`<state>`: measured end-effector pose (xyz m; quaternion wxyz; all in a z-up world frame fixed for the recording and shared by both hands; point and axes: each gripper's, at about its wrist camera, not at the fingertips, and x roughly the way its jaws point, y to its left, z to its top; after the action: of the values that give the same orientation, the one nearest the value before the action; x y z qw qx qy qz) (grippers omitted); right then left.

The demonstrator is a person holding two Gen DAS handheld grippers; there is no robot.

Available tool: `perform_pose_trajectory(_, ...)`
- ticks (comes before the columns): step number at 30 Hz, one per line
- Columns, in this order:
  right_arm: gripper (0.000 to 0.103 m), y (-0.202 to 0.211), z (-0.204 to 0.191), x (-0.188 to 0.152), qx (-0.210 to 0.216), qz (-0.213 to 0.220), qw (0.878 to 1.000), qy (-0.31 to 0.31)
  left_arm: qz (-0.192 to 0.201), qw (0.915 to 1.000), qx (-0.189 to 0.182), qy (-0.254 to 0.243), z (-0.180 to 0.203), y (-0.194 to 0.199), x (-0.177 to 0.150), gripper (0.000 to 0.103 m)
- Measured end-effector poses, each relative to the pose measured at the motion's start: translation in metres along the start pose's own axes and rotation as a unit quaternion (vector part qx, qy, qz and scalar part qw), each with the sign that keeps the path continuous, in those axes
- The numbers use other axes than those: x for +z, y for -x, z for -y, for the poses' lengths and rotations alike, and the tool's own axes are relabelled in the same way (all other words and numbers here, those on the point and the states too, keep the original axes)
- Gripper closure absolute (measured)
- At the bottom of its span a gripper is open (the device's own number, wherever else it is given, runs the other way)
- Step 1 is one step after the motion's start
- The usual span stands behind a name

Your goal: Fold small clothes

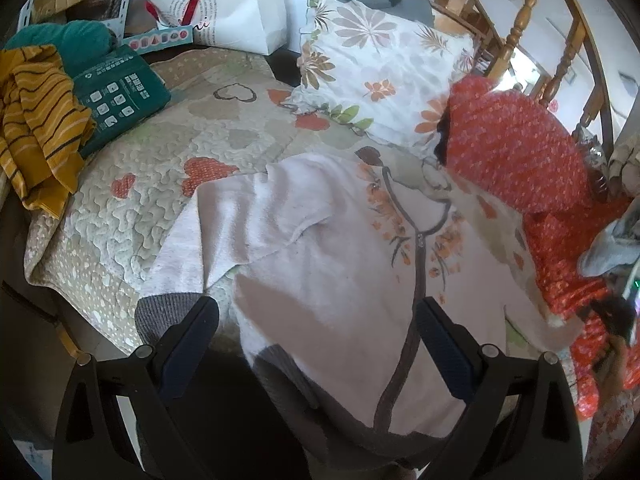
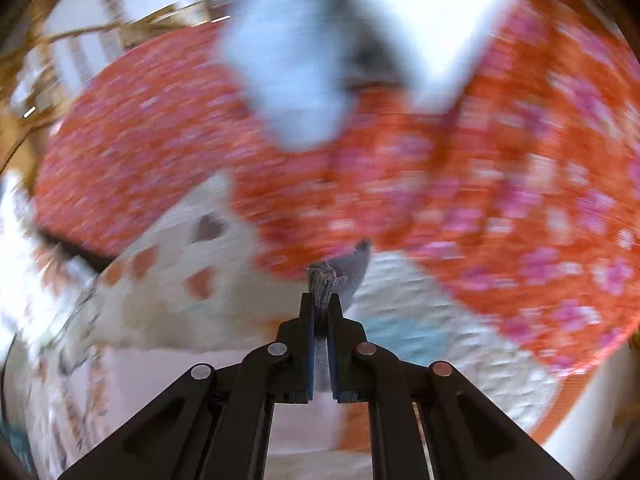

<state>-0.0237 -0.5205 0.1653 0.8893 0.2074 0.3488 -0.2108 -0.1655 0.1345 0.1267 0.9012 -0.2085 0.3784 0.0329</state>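
A small pale pink zip jacket [image 1: 340, 264] with orange flower print and grey ribbed cuffs lies spread on the quilted bedspread [image 1: 132, 208]. One sleeve is folded across its left side. My left gripper [image 1: 316, 312] is open just above the jacket's lower part, its jaws wide apart. My right gripper [image 2: 320, 304] is shut on a grey ribbed cuff [image 2: 340, 276] of the jacket; that view is blurred by motion. The right gripper also shows at the far right of the left wrist view [image 1: 612, 320].
A red dotted garment [image 1: 520, 152] lies at the right, a floral pillow [image 1: 380, 76] behind the jacket. A mustard striped garment [image 1: 36, 120], a green package [image 1: 120, 100] and a white paper bag [image 1: 232, 4] sit at the back left. Wooden chairs [image 1: 520, 24] stand beyond.
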Motion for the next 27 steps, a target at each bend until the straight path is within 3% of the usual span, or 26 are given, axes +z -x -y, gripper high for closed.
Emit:
perform_pose_trajectory(5,0.097,-0.008,-0.138,-0.029,0.111,-0.042,0.989,0.089,0.005,0.9998,-0.012,0.017,-0.019,0.006,0.003,0.005)
perform_pose_trajectory(12,0.097,-0.031,-0.339,-0.117,0.236,-0.127,0.943,0.196,0.032,0.9981,0.001,0.053,-0.07,0.023,0.011,0.005)
perform_pose_trajectory(18,0.097,-0.065,-0.449,-0.19,0.246,-0.18,0.918,0.255,0.042,0.9945,0.031,0.091,-0.121,0.029,0.013,0.005)
perform_pose_trajectory(27,0.097,-0.106,-0.519,-0.261,0.204,-0.219,0.903,0.307,0.04,0.9862,0.06,0.149,-0.179,0.032,0.0,0.005)
